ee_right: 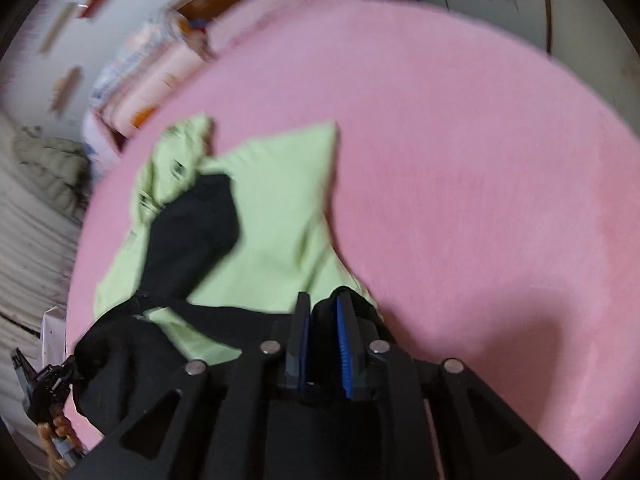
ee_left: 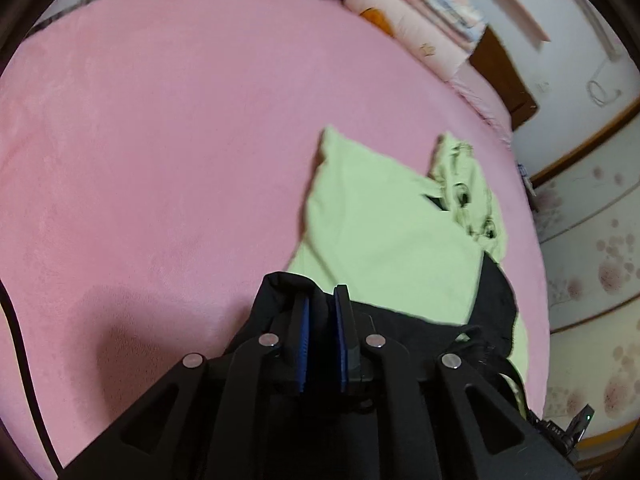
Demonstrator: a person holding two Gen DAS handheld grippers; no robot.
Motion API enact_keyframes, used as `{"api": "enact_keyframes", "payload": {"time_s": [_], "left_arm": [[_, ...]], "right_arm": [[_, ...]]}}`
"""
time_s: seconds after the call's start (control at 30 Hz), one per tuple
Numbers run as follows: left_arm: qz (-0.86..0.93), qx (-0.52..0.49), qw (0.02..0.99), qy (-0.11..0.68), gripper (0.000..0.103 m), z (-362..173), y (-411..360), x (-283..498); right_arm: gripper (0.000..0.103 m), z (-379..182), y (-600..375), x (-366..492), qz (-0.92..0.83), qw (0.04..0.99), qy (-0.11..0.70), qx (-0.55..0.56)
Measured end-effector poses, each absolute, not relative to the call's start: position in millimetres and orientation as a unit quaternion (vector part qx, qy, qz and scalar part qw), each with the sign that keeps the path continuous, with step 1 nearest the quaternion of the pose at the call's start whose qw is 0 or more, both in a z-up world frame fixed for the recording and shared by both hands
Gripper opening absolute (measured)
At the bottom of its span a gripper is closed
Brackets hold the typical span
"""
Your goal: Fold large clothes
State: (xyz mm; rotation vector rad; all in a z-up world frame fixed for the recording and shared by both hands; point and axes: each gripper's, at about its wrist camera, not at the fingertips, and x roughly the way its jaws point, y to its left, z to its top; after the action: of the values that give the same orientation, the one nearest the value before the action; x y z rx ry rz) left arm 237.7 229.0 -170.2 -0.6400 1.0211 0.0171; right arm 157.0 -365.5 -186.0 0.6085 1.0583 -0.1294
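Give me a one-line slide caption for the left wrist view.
Left tool pinching black garment over a light green garment on the pink bed cover.

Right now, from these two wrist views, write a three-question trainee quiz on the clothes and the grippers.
1. True or false: the black garment lies partly over the light green garment.
2. What does the left gripper hold between its fingers?
A. black fabric
B. a pillow
C. nothing
3. Fill in: both garments lie on a ____ bed cover.

Key:
1. True. In the right wrist view black cloth crosses the green garment.
2. A. Black fabric bunches around and between the pads; the right gripper pinches black fabric too.
3. Pink.
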Motion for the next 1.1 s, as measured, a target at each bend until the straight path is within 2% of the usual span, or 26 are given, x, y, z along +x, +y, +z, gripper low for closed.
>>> {"api": "enact_keyframes", "payload": {"time_s": [0.07,0.1,0.17,0.2,0.23,0.3,0.63,0.87,1.1], "left_arm": [[-0.003,-0.323,0.815,0.481,0.023,-177,235,235],[-0.009,-0.333,0.813,0.477,0.025,-180,240,234],[-0.016,-0.342,0.816,0.466,0.026,-176,252,227],[-0.016,-0.34,0.821,0.459,0.03,-173,256,225],[-0.016,-0.336,0.825,0.454,0.033,-170,260,224],[-0.016,-0.32,0.835,0.447,0.042,-164,263,221],[-0.139,-0.202,0.861,0.445,0.043,-144,251,203],[-0.203,-0.082,0.865,0.451,0.046,-138,226,190],[-0.225,0.072,0.844,0.481,0.049,-153,191,195]], "right_arm": [[0.017,-186,-371,151,-0.052,0.818,0.486,0.303],[0.022,-185,-374,147,-0.042,0.82,0.477,0.314],[0.036,-181,-381,142,-0.028,0.824,0.464,0.323],[0.046,-177,-386,139,-0.026,0.828,0.458,0.323],[0.05,-174,-390,136,-0.025,0.831,0.454,0.321],[0.051,-165,-396,131,-0.016,0.84,0.445,0.31],[0.051,-149,-372,119,0.056,0.87,0.468,0.143],[0.051,-157,-327,114,0.086,0.869,0.484,-0.051],[0.051,-181,-317,135,0.066,0.86,0.499,-0.089]]}}
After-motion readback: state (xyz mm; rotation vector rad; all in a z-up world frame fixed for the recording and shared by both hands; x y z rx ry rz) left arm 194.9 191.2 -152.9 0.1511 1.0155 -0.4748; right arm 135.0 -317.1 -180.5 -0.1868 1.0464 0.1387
